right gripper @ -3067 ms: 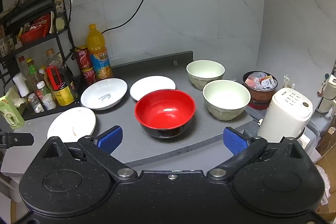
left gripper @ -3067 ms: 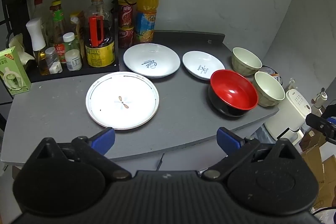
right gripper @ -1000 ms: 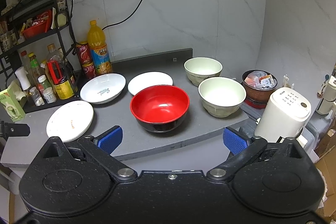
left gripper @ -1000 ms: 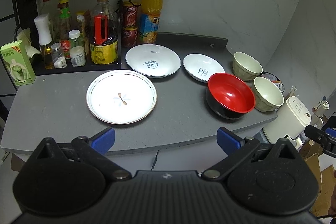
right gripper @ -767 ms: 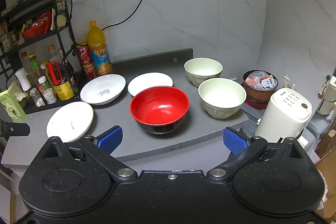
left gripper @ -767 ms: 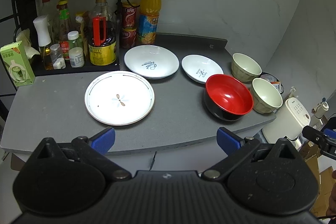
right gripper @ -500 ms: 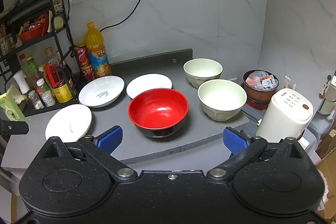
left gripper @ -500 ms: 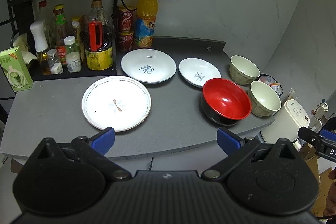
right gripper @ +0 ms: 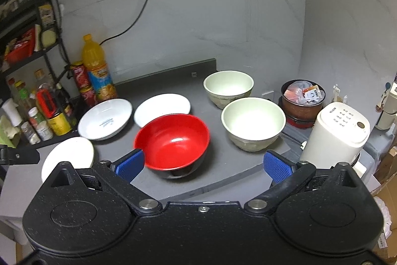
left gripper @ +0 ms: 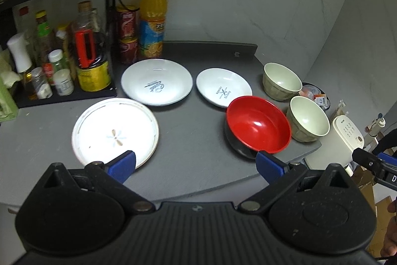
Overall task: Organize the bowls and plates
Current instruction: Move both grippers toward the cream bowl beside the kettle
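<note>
- The left tongs (left gripper: 196, 163) are seen at the bottom of the left wrist view, spread wide, with nothing held between the blue pads.
- The right tongs (right gripper: 203, 165) are shown at the bottom of the right wrist view, likewise spread wide and empty.
- A grey surface (left gripper: 193, 140) fills the middle of both views, and all the dishes are set on it.
- A flat white plate (left gripper: 115, 132) with a small flower mark is placed at centre left of the left wrist view, just above the left pad.
- A deeper white plate (left gripper: 156, 82) with dark lettering is seen above it, and a smaller white plate (left gripper: 224, 87) lies to its right, apart from it.
- A red bowl (left gripper: 258, 126) with a black outside is placed at centre right, with its rim near the smaller plate.
- Two pale green bowls are set upright at the right: one (left gripper: 281, 81) further back, one (left gripper: 309, 122) just beside the red bowl.
- An orange drink bottle (left gripper: 152, 19) and red cans (left gripper: 127, 34) are seen at the upper centre, beside a rack of bottles (left gripper: 57, 54) in the upper left.
- A white appliance (right gripper: 337, 133) is seen at the right edge of the right wrist view.
</note>
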Demonstrator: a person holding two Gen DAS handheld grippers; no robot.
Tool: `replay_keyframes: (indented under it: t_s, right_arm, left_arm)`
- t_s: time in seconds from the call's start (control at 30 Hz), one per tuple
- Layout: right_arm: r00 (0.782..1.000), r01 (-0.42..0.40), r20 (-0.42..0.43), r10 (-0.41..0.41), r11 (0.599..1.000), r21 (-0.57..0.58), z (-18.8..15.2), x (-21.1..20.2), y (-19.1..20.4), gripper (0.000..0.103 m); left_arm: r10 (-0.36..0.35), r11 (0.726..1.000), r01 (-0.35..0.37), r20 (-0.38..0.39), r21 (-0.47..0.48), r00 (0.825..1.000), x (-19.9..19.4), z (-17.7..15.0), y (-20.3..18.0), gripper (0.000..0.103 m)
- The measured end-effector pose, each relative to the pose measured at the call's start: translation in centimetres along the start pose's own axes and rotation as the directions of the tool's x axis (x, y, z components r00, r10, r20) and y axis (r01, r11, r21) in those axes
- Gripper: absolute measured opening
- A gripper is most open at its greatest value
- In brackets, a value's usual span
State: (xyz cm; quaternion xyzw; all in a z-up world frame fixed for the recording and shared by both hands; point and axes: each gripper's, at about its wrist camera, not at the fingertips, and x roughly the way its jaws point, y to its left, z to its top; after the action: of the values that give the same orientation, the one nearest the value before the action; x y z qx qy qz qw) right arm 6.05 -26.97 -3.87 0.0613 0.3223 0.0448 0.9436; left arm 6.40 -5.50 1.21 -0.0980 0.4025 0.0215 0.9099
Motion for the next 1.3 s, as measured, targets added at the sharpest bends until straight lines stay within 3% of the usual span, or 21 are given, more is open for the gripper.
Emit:
replay_keyframes:
  t_s: [0.37, 0.87, 1.3]
  right_arm:
    - [0.996, 0.062, -0.068, -0.058, 0.996, 0.071, 2.5, 5.6, -1.8, 0.103]
    - [0.982, 0.157, -0.131, -0.138, 0.977, 0.145, 5.3, 12.1, -4.0, 0.103]
    - [0.953, 0.254, -0.229, -0.199, 0.935, 0.246, 5.7, 16.8, -5.7, 0.102]
  left_arm:
    - [-0.022, 1.000, 0.022, -0.056, -0.003, 0.998, 6.7, 4.7, -1.2, 0.101]
    - [-0.096, 0.989, 0.108, -0.116, 0.098, 0.988, 14.9, 11.1, -5.0, 0.099]
    - [-0.162, 0.962, 0.205, -0.231, 0.180, 0.959, 22.0, 14.2, -8.8, 0.086]
